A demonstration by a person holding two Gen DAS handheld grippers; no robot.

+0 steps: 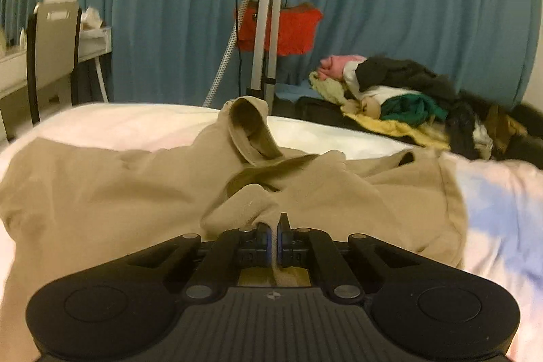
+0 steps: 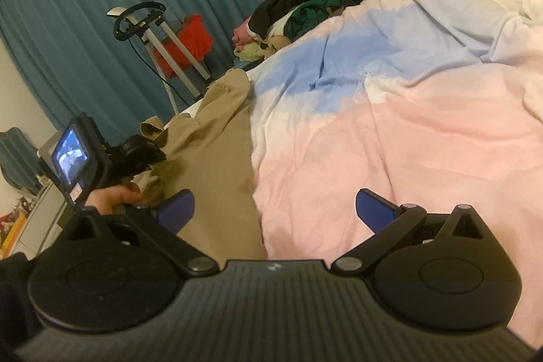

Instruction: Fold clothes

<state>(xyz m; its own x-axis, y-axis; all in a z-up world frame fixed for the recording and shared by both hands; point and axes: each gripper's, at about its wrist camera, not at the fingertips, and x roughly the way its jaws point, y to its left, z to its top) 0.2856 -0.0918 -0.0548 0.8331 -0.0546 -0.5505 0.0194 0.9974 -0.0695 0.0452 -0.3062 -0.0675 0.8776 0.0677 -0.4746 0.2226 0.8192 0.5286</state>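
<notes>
A tan garment (image 1: 112, 189) lies rumpled across the bed, with a looped cuff standing up at its far side. My left gripper (image 1: 273, 226) is shut on a pinched fold of this tan cloth, which runs back between the two blue pads. In the right wrist view the same tan garment (image 2: 210, 145) lies at the left of the bed. My right gripper (image 2: 275, 209) hangs open over the garment's right edge and the pink duvet, nothing between its blue fingers (image 2: 176, 209). The left gripper's body and camera (image 2: 85, 155) show at the left, held by a hand (image 2: 108, 197).
The bed is covered by a pink, white and blue duvet (image 2: 390, 131). A heap of mixed clothes (image 1: 407, 97) lies at the bed's far right. A garment steamer stand (image 1: 264, 22) with a red item behind it stands before a teal curtain (image 1: 163, 5). A chair (image 1: 54, 56) and desk are at left.
</notes>
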